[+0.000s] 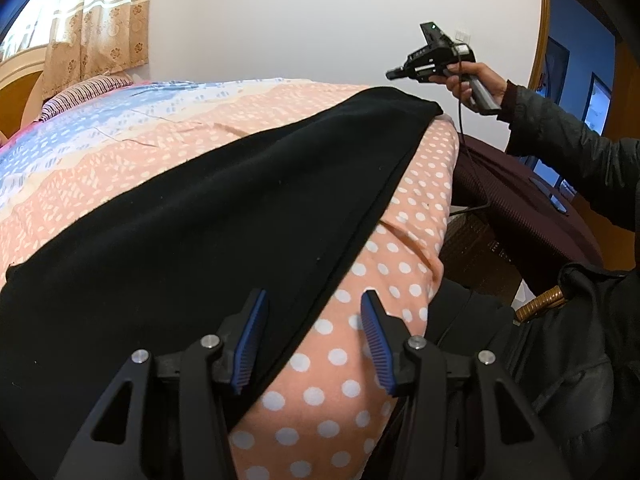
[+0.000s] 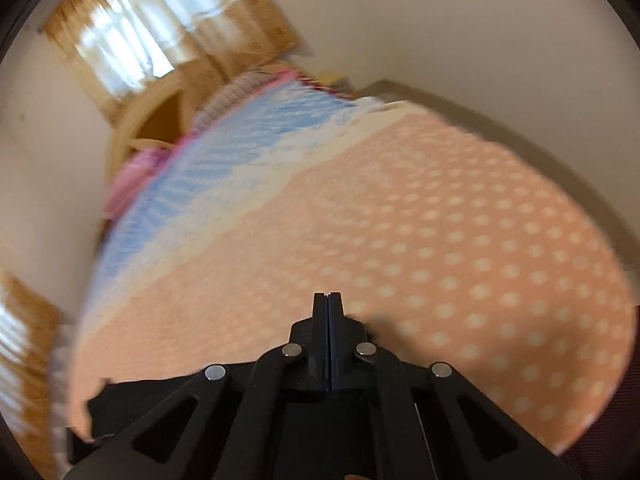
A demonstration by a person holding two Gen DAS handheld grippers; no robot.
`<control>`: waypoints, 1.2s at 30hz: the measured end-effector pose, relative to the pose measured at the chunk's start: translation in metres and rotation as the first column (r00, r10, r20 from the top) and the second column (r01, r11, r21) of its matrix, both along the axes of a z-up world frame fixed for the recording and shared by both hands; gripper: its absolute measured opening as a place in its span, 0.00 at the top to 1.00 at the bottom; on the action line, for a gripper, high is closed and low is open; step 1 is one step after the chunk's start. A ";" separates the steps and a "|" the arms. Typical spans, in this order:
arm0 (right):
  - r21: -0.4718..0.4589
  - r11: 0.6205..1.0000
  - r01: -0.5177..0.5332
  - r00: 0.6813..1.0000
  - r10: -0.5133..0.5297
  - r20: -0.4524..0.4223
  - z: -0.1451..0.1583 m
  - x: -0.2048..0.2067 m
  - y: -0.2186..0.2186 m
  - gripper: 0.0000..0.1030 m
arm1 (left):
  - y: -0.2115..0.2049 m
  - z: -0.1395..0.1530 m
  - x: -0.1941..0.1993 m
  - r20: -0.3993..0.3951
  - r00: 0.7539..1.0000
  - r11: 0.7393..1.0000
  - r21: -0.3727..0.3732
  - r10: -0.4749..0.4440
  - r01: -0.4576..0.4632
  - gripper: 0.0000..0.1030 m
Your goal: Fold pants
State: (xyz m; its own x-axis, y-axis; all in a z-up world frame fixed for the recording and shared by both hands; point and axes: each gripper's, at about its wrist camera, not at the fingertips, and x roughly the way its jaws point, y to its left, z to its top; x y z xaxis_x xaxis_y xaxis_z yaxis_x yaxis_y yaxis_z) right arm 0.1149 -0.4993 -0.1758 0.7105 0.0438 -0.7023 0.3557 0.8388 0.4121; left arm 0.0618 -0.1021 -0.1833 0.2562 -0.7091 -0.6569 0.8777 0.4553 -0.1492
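Observation:
Black pants (image 1: 192, 216) lie flat along the bed (image 1: 416, 184), stretching from near my left gripper to the far right corner. My left gripper (image 1: 314, 300) is open, its blue-padded fingers straddling the pants' right edge just above the spotted sheet, holding nothing. My right gripper (image 1: 394, 73) is held in the air above the far end of the pants, seen from the left wrist view. In the blurred right wrist view its fingers (image 2: 327, 300) are pressed together and empty above the sheet (image 2: 440, 240), with a bit of black pants (image 2: 120, 404) at lower left.
The bed has a peach polka-dot and blue patterned sheet, with striped pillows (image 1: 80, 94) at the far end. A curtained window (image 1: 80, 12) is behind. A dark maroon covered table (image 1: 520, 208) and a wicker chair (image 1: 540, 300) stand right of the bed.

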 end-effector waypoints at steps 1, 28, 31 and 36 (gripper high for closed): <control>-0.007 1.000 -0.019 1.000 0.019 0.007 0.001 0.000 0.002 0.99 | 0.001 0.001 0.000 0.001 1.000 1.000 -0.003 0.005 -0.005 0.51; -0.530 0.410 -0.743 0.623 0.712 -0.323 -0.068 -0.043 0.345 0.63 | 0.036 0.005 0.011 0.028 0.980 0.980 -0.044 0.196 -0.195 0.37; -0.511 0.413 -0.753 0.613 0.723 -0.318 -0.063 -0.040 0.347 0.68 | 0.036 0.005 0.012 0.019 0.979 0.979 -0.047 0.201 -0.200 0.37; -0.494 0.405 -0.770 0.593 0.740 -0.318 -0.060 -0.035 0.349 0.73 | 0.037 0.003 0.014 0.011 0.979 0.978 -0.048 0.202 -0.202 0.37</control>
